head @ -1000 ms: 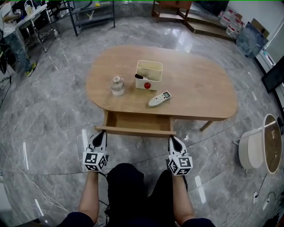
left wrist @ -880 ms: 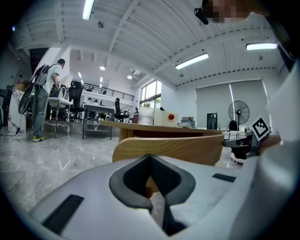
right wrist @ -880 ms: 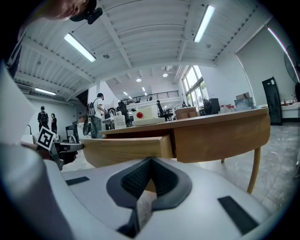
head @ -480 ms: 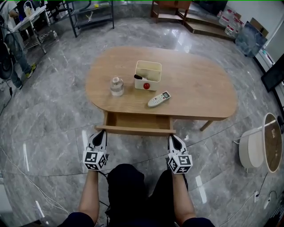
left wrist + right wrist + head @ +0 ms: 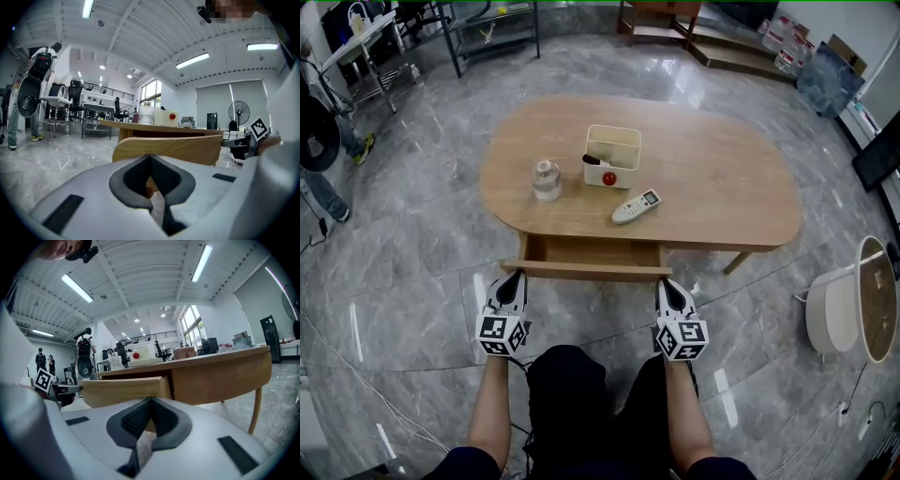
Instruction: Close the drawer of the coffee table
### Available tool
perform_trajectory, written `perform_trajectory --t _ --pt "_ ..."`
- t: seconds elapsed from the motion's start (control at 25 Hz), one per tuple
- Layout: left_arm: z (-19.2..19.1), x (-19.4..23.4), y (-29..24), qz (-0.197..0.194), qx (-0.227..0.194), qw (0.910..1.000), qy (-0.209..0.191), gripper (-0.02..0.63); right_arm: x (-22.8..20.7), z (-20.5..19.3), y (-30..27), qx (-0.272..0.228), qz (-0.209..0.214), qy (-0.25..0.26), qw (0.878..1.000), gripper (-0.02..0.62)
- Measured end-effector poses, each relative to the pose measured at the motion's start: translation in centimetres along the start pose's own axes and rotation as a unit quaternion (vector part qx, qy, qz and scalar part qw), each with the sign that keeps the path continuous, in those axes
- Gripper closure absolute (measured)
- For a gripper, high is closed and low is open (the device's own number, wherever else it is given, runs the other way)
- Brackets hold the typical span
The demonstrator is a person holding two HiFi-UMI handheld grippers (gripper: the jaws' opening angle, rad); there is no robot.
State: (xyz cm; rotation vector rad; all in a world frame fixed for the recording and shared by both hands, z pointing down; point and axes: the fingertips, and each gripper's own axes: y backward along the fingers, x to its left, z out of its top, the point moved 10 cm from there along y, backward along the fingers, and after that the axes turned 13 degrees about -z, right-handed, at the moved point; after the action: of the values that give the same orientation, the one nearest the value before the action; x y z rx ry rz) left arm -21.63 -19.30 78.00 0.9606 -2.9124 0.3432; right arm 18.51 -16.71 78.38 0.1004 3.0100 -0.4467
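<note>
Open drawer (image 5: 586, 258) jutting from the desk (image 5: 712, 187) near side, left tongs (image 5: 515, 278) closed, empty, at the drawer front's left end, right tongs (image 5: 664, 284) closed, empty, at its right end, remote (image 5: 636, 207) above

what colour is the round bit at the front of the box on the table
The round bit is red, on the cream box; clearest in the head view.
</note>
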Motion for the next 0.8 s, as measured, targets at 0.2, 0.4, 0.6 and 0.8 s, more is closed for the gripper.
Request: perform_trajectory --t 0.2,0.4,0.6,0.8 --pt "0.0 -0.1 -0.4 -0.002 -0.001 1.0000 0.003 0.581 -0.3 0.1 -0.3 0.000 -0.004 -0.004 1.000 0.571" --pt "0.2 0.2 -0.7 0.001 -0.002 1.0000 0.003 0.581 -0.3 0.3 -1.1 -0.001 0.000 -0.007 1.000 0.571" --pt "0.3 0.5 -1.1 -0.001 -0.001 1.0000 0.005 0.581 -0.4 0.4 -1.4 -0.001 0.003 -0.008 1.000 0.571" --pt "0.4 0.9 -1.9 0.000 0.003 1.0000 0.003 0.581 -0.6 0.6 -2.3 -0.002 0.002 -0.006 1.000 0.569"
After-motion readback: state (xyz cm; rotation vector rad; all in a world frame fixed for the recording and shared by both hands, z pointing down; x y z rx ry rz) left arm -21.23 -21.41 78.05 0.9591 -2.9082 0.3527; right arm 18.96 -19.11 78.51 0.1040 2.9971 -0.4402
